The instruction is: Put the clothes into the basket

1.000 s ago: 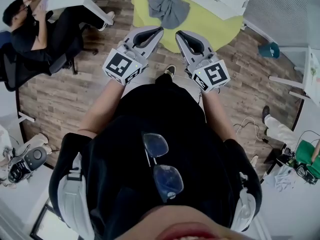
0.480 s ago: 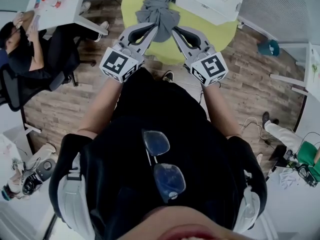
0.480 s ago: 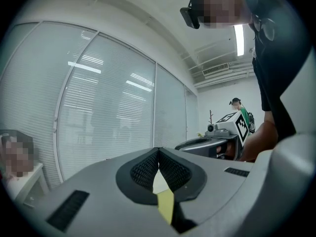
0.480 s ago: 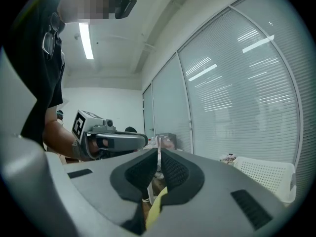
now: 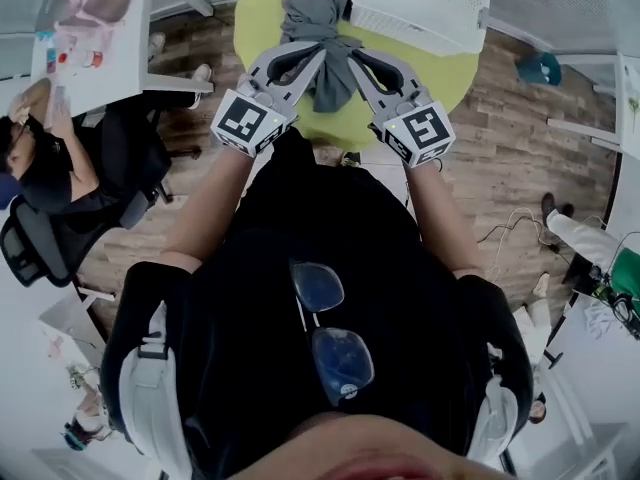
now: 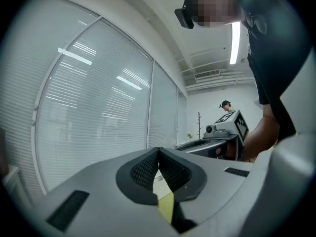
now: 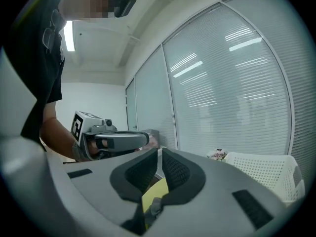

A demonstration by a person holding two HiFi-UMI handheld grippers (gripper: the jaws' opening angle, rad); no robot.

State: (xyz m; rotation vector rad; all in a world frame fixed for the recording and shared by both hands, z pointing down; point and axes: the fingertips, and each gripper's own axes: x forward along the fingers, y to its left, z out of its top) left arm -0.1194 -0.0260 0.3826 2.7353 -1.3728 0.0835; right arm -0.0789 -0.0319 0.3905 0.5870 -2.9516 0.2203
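Yellow-green tabletop (image 5: 445, 73) holds grey clothes (image 5: 312, 13) beside the white basket (image 5: 420, 3); the left gripper (image 5: 320, 52) and right gripper (image 5: 355, 57), jaws closed and empty, could shove them off unless opened.

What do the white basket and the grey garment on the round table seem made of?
Basket: likely rigid white plastic, matte; its walls show a regular grid of small holes. Grey garment: soft matte fabric; it lies crumpled in folds. The fibre cannot be told.
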